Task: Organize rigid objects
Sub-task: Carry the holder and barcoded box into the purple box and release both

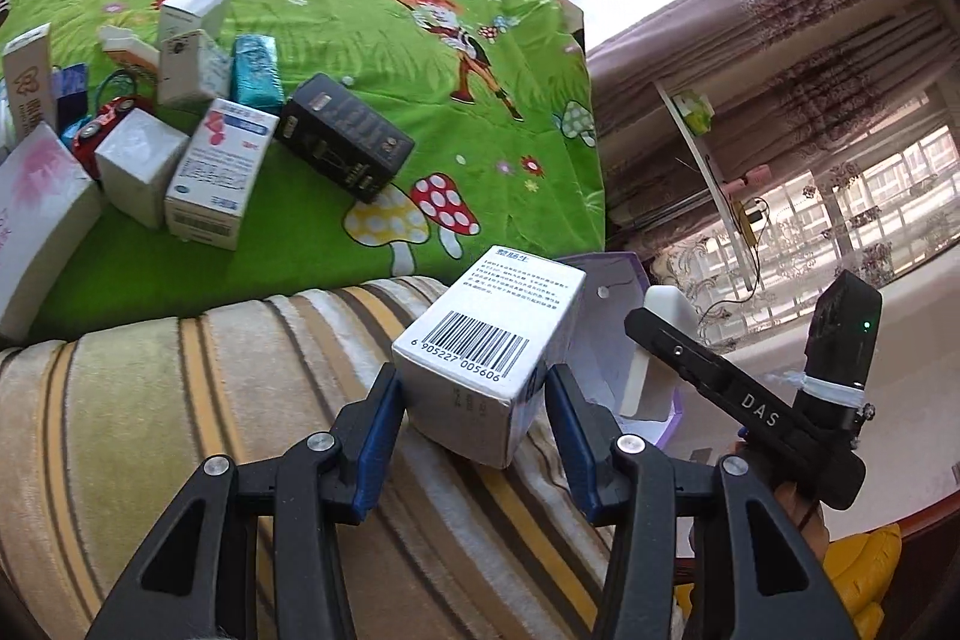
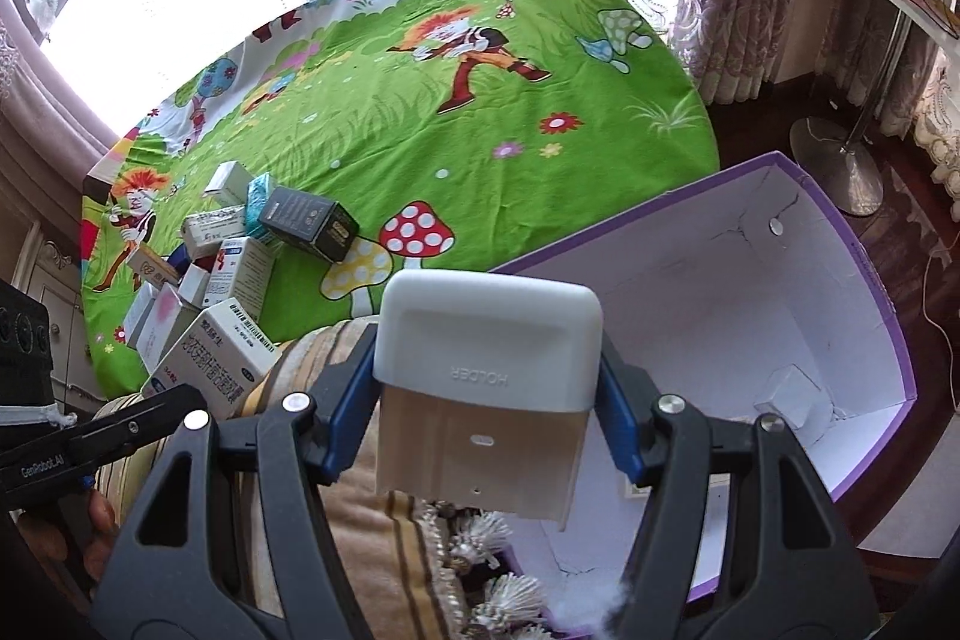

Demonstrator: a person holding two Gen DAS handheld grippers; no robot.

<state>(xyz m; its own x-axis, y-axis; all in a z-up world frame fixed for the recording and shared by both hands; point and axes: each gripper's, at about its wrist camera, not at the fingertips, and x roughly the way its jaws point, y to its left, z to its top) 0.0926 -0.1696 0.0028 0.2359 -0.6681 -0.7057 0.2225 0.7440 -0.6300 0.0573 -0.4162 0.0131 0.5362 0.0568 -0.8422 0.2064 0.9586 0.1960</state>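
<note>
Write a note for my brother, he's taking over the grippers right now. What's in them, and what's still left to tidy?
Left gripper: shut on a white barcode box.
Right gripper: shut on a white holder case, beside the open purple box.
Done: one small white box lies inside the purple box.
Left: drop both held items in, then fetch the pile of boxes and the black box from the green sheet.

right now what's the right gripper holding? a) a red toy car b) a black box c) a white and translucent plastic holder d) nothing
c: in the right wrist view the right gripper has its blue fingers pressed on both sides of a white-topped plastic holder marked HOLDER, raised in front of the open purple box.
</note>
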